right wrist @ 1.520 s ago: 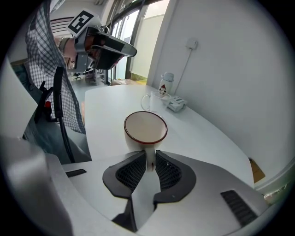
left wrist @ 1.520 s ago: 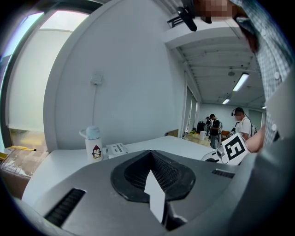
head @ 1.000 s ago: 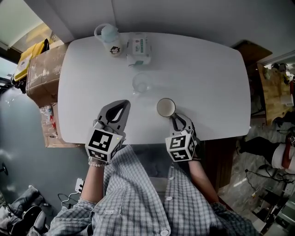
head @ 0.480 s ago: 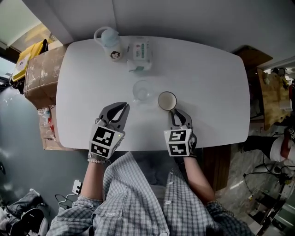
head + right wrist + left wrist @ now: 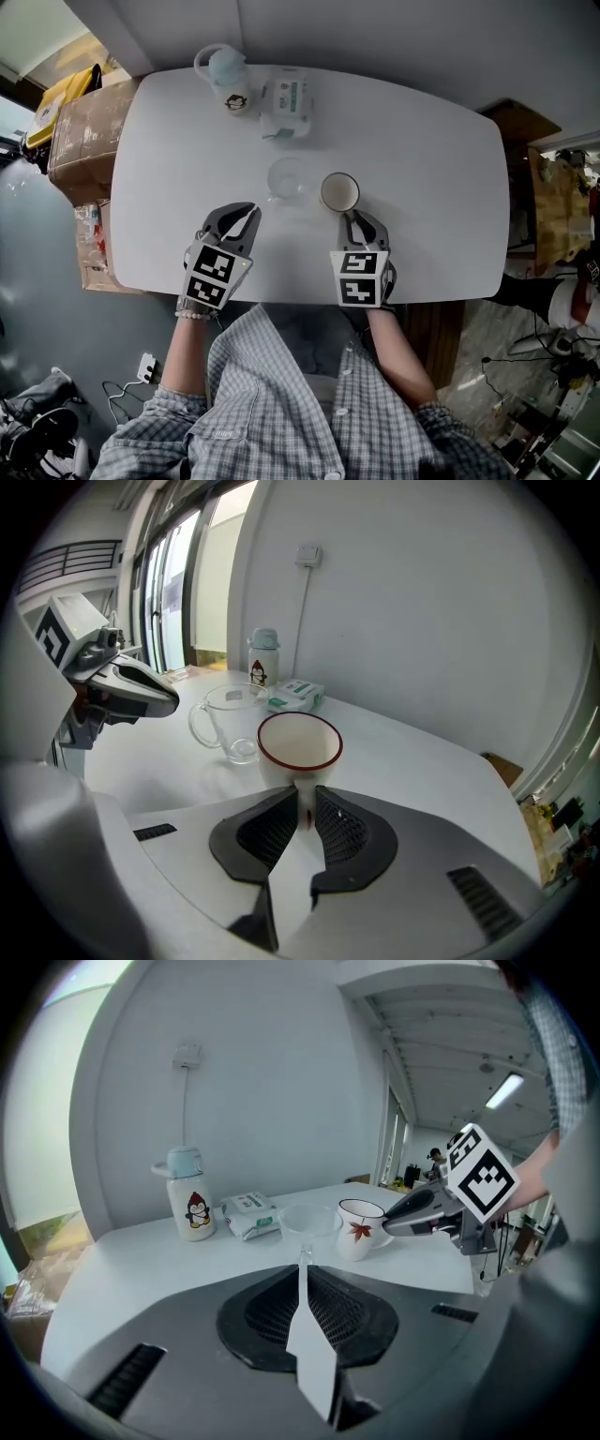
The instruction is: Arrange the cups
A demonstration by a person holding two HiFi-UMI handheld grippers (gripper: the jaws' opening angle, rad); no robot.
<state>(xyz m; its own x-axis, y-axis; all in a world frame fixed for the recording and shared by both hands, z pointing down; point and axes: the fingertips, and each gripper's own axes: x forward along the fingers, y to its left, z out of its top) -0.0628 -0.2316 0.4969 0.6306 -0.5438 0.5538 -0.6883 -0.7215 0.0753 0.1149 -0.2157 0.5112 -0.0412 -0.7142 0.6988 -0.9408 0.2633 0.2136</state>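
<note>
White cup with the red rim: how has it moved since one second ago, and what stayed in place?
The right hand-held gripper, shut on the handle, has pushed the white cup away from the person, until it stands beside the glass cup. The glass cup, bottle, wipes pack and left hand-held gripper hardly moved.

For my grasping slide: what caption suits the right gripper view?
Right gripper shut on a red-rimmed white mug, clear glass mug beside it on the white table.

Upright white mug (image 5: 338, 191) just beside glass cup (image 5: 289, 178).
</note>
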